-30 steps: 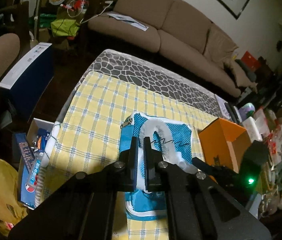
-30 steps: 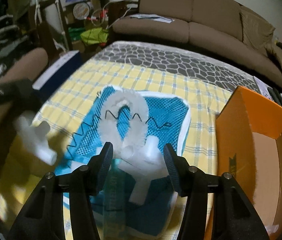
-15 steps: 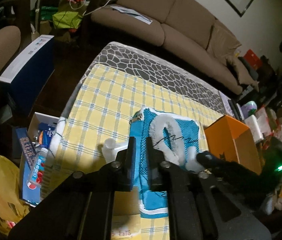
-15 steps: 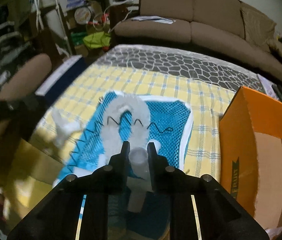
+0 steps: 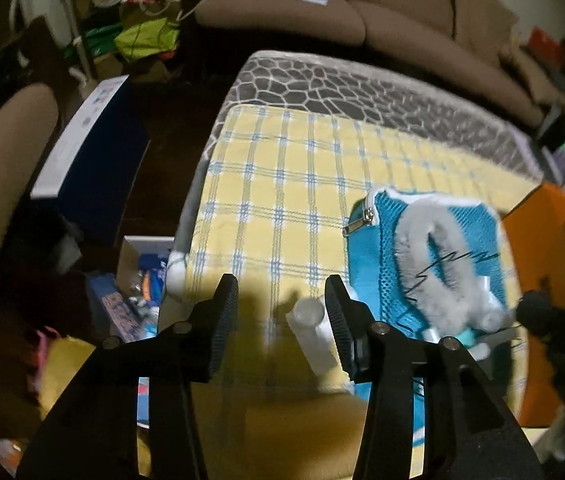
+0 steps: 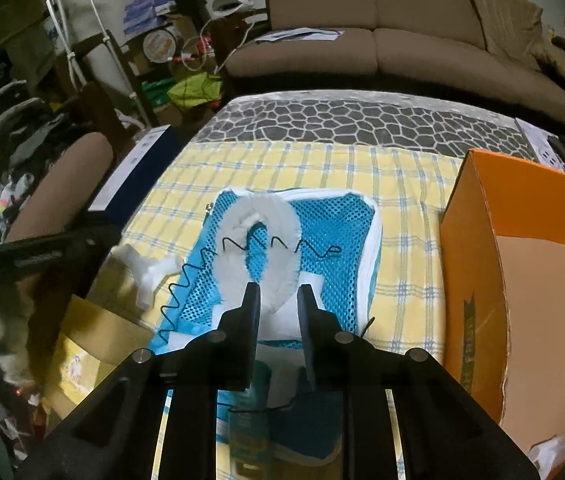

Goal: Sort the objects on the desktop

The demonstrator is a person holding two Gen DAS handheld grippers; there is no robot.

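Observation:
A blue mesh pouch (image 6: 322, 232) lies on the yellow checked cloth (image 6: 322, 164), with a fluffy white band (image 6: 260, 216) and a black coiled wire (image 6: 186, 280) on it. My left gripper (image 5: 280, 308) is open over the cloth's near edge, and a white T-shaped plastic fitting (image 5: 312, 336) lies loose between its fingers; it also shows in the right wrist view (image 6: 144, 268). My right gripper (image 6: 278, 308) is shut on a second white fitting (image 6: 282, 320) over the pouch's near part. The pouch shows in the left wrist view (image 5: 394, 248) to the right.
An open orange cardboard box (image 6: 522, 264) stands at the right of the cloth. A yellow box (image 6: 94, 344) sits at the near left edge. A blue-and-white carton (image 5: 90, 148) and floor clutter lie left of the table. A brown sofa (image 6: 402, 40) is behind.
My left gripper opened and let go of its white fitting, which now lies on the cloth. My right gripper closed on the other fitting and holds it over the pouch.

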